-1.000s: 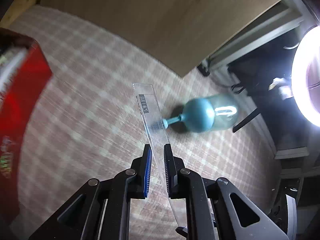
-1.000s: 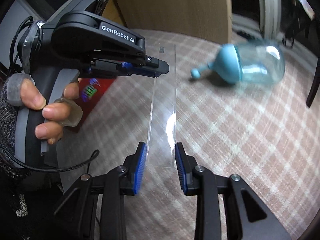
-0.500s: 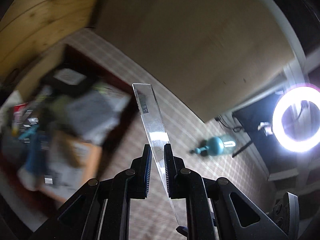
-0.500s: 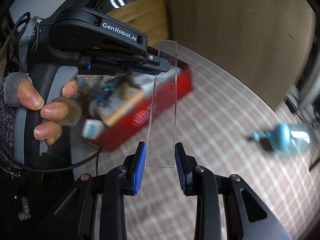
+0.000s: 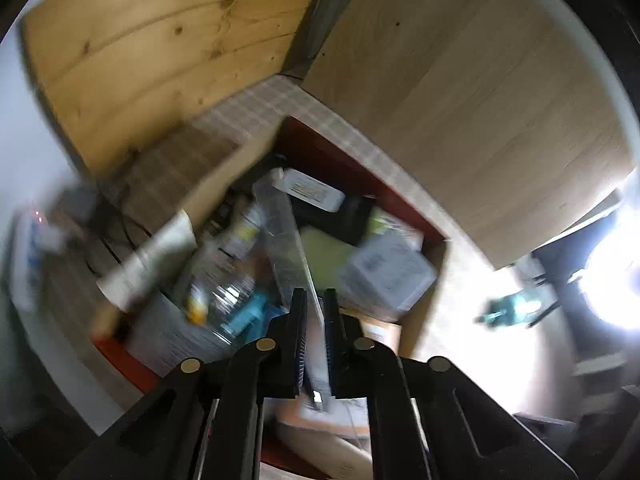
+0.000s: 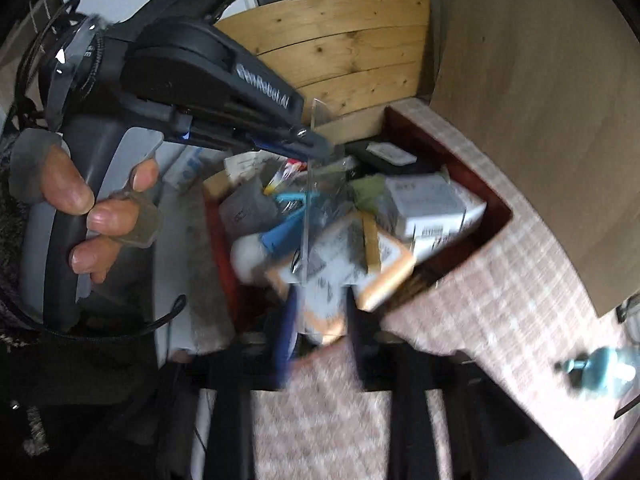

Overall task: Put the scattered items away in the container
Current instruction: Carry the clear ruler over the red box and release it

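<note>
Nearest the left wrist camera, the left gripper (image 5: pixel 314 330) has its fingers pinched on a clear plastic ruler (image 5: pixel 286 248), and the ruler's long axis runs straight out ahead of the fingers and slightly left, over the red container (image 5: pixel 436 236).

The strip hangs above the clutter inside, a white box (image 5: pixel 386 276) to its right and a clear bottle (image 5: pixel 224 280) to its left. Its far tip looks to end over the container's middle, short of the far wall.

In the right wrist view, the right gripper (image 6: pixel 318 320) is blurred with its fingers spread and nothing between them, hovering at the container's near edge. The ruler (image 6: pixel 306 216) stands edge-on ahead of it.

Out on the checked cloth (image 6: pixel 500 300), well apart toward the right edge, a blue bottle (image 6: pixel 608 370) lies on its side.

My call: the left hand is placed to drop the ruler lengthwise into the container.
</note>
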`<act>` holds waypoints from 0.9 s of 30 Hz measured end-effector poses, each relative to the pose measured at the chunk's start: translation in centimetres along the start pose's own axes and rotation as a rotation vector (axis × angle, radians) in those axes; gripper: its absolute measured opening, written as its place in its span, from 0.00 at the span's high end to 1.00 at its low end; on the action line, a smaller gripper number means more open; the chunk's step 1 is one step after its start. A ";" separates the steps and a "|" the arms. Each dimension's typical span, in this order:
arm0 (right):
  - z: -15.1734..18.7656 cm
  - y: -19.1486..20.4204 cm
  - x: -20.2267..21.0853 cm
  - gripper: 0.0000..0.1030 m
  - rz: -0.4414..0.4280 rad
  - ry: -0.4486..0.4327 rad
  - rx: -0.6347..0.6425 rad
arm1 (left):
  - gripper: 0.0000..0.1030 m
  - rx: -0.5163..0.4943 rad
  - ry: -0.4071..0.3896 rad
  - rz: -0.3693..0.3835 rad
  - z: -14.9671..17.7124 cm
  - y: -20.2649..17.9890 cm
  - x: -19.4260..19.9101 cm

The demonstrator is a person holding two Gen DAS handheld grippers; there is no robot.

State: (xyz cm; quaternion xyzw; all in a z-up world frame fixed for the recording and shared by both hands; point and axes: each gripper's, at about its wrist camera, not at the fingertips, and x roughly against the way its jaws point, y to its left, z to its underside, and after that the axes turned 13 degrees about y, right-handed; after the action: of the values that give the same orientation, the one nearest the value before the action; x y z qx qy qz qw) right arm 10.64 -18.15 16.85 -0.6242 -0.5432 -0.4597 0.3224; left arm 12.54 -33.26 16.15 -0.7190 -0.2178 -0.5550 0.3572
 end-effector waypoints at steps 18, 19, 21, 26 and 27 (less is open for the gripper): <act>8.4 -10.2 4.6 0.72 -0.024 -0.143 -0.494 | 0.53 -0.310 -0.117 0.106 2.4 -7.9 3.2; 9.8 -11.3 5.2 0.71 -0.009 -0.155 -0.535 | 0.53 -0.344 -0.110 0.129 3.1 -9.6 2.9; 12.4 -13.3 6.4 0.69 0.027 -0.175 -0.607 | 0.53 -0.408 -0.091 0.160 4.6 -12.8 1.8; 19.3 -18.8 8.9 0.57 0.108 -0.203 -0.795 | 0.53 -0.556 -0.009 0.215 7.9 -20.5 -3.0; 20.7 -19.9 9.3 0.56 0.129 -0.204 -0.833 | 0.53 -0.579 0.011 0.218 8.5 -21.8 -4.2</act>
State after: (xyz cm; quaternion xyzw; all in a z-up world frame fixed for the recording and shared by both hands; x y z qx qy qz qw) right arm -4.28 8.09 15.90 -0.7759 -0.3004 -0.5545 0.0157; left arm 1.29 -12.33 16.99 -0.8072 0.0298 -0.5561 0.1959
